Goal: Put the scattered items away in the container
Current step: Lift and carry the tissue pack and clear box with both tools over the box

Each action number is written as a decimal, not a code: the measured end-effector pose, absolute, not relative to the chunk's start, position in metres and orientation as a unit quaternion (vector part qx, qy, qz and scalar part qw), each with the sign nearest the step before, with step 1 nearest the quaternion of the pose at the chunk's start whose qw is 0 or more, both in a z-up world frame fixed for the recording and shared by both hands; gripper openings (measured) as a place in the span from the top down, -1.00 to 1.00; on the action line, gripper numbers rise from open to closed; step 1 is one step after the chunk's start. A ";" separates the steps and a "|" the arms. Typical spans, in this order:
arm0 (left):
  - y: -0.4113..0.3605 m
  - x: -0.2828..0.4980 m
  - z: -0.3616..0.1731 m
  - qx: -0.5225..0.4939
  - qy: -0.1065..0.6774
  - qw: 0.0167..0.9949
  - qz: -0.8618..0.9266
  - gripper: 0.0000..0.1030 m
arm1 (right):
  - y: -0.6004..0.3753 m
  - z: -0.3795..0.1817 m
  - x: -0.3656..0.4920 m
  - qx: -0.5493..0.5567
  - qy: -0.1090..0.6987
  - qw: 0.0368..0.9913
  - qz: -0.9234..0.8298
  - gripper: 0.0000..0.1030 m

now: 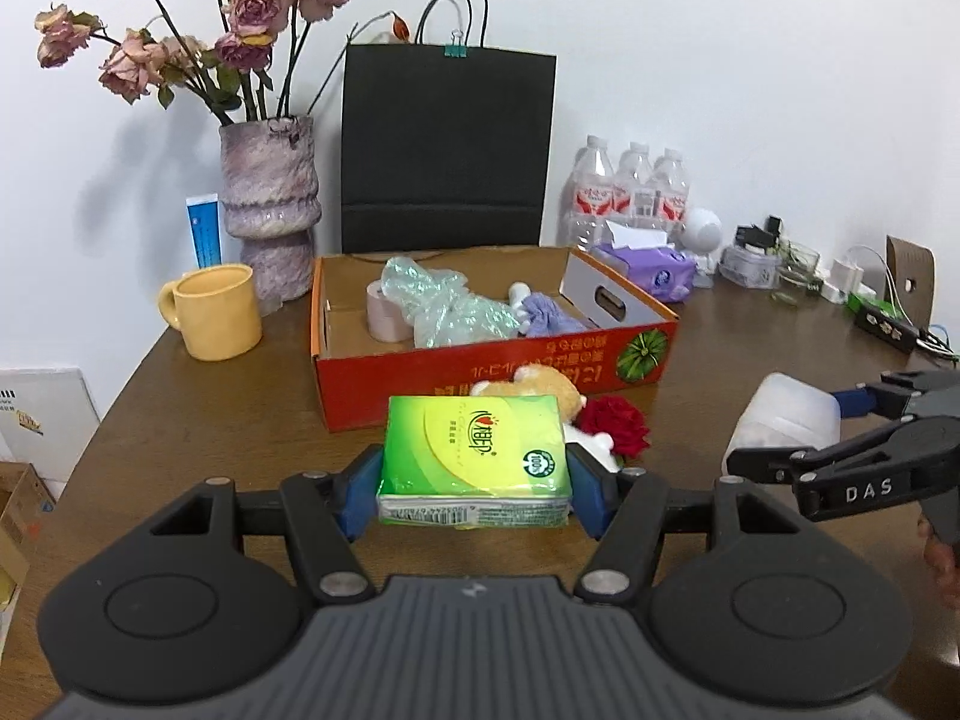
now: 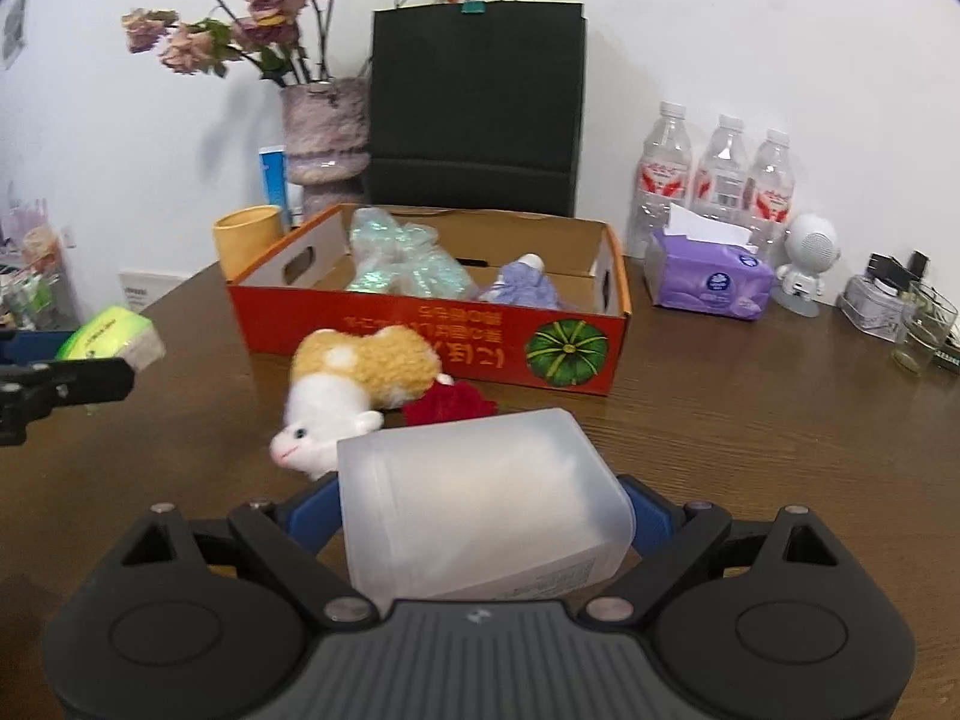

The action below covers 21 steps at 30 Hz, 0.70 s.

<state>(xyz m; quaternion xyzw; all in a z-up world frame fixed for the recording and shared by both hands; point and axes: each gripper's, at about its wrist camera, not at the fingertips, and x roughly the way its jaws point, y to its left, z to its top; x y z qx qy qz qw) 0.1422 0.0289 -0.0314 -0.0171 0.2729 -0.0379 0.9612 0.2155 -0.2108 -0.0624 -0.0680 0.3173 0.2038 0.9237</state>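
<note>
Tissue pack: lime green and yellow, red heart mark, green round badge
Gripper pads: blue, on black linkage
Cardboard box: red-orange outside with yellow lettering and a dark green striped pumpkin print; brown inside, white end panels
Plush toy: tan and white, pink nose
Fabric rose: deep red
Plastic jar: frosted, milky white
Mug: pale yellow
Vase: mottled mauve and cream
Paper bag: black, teal clip
Table: dark brown woodgrain
</note>
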 end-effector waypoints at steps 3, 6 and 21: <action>0.033 0.140 -0.025 -0.026 0.285 0.957 -0.049 -0.24 | -0.211 -0.053 0.210 -0.071 0.317 0.922 0.211 -0.82; 0.035 0.138 -0.018 -0.027 0.292 0.954 -0.057 -0.24 | -0.211 -0.043 0.207 -0.073 0.319 0.919 0.218 -0.82; 0.029 0.134 0.009 -0.010 0.303 0.950 -0.072 -0.24 | -0.208 -0.019 0.210 -0.081 0.332 0.914 0.219 -0.82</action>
